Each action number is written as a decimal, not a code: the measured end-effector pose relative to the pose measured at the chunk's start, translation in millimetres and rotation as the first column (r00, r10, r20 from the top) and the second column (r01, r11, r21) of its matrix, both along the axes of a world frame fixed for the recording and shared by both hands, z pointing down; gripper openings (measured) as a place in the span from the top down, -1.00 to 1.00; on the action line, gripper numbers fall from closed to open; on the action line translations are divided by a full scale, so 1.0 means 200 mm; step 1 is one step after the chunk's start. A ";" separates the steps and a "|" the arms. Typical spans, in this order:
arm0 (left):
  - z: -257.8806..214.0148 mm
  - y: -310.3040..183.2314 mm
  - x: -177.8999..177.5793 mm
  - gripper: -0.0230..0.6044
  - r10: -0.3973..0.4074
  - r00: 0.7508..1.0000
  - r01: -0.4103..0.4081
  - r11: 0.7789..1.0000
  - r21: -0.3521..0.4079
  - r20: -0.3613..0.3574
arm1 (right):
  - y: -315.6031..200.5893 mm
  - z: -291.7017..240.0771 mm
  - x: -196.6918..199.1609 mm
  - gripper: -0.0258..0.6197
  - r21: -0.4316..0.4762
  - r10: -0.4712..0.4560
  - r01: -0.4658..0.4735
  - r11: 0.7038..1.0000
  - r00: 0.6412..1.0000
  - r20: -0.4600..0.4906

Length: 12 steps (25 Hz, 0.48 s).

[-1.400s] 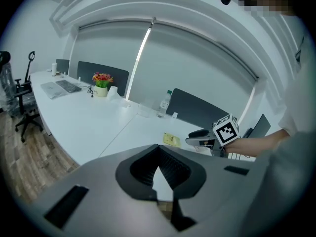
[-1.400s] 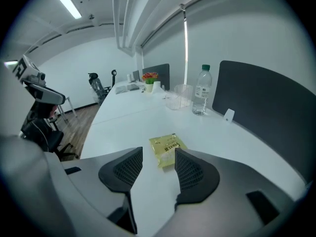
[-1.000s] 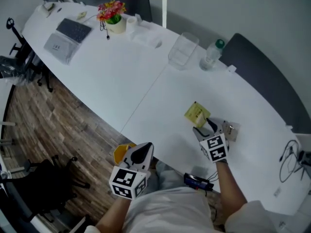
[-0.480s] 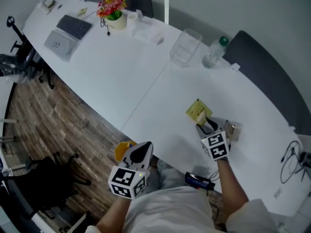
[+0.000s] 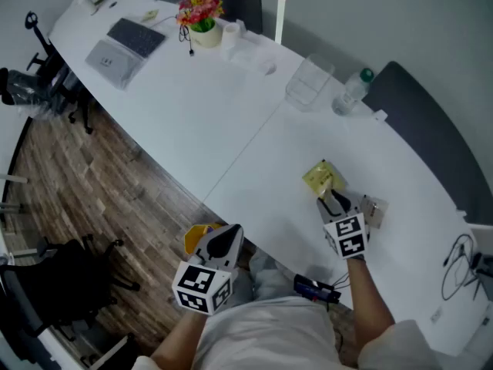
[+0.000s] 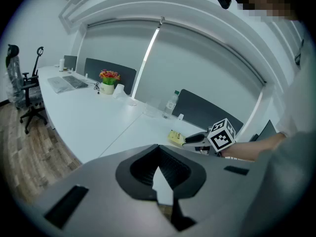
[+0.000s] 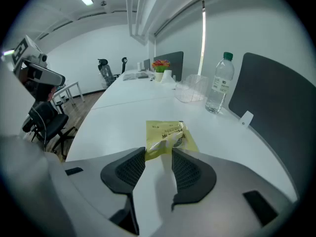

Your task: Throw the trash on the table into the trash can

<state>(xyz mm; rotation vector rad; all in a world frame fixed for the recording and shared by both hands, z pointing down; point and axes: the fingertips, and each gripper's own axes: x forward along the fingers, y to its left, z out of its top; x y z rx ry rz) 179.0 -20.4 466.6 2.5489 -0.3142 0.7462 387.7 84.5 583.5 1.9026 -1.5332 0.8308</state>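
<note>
A yellow snack wrapper (image 5: 322, 177) lies flat on the white table (image 5: 231, 114); the right gripper view shows the wrapper (image 7: 168, 135) just ahead. My right gripper (image 5: 331, 199) points down at it. Its jaws have just been closing and stand open, with the wrapper's near edge between the fingertips in the right gripper view (image 7: 159, 154). My left gripper (image 5: 223, 241) hangs off the table's near edge, shut and holding nothing. A yellow object (image 5: 196, 237) sits on the floor under it, mostly hidden.
A small pale item (image 5: 375, 208) lies just right of the right gripper. Further back stand a water bottle (image 5: 352, 91), a clear container (image 5: 308, 83), a flower pot (image 5: 200, 18) and a keyboard (image 5: 137, 37). Cables (image 5: 458, 260) lie at the right. Office chairs stand on the wood floor.
The head view has shifted a little, so the table sits lower and further right in the picture. Both grippers keep about the same places; the right one stays at the wrapper's near edge.
</note>
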 end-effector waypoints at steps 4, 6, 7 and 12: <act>-0.03 -0.03 -0.10 0.93 -0.034 0.999 0.035 0.999 0.011 -0.009 | -0.04 -0.03 -0.04 0.38 0.001 -0.017 0.017 1.000 1.000 -0.019; -0.04 -0.04 -0.16 0.92 -0.053 0.999 0.053 0.998 0.016 -0.013 | -0.06 -0.05 -0.07 0.38 0.005 -0.028 0.028 1.000 0.999 -0.027; -0.05 -0.05 -0.18 0.92 -0.062 0.998 0.063 0.998 0.018 -0.015 | -0.07 -0.06 -0.09 0.38 0.008 -0.035 0.035 0.999 0.999 -0.030; -0.08 -0.09 -0.34 0.93 -0.112 0.993 0.113 0.993 0.026 -0.021 | -0.15 -0.11 -0.20 0.38 0.018 -0.082 0.083 0.996 0.996 -0.039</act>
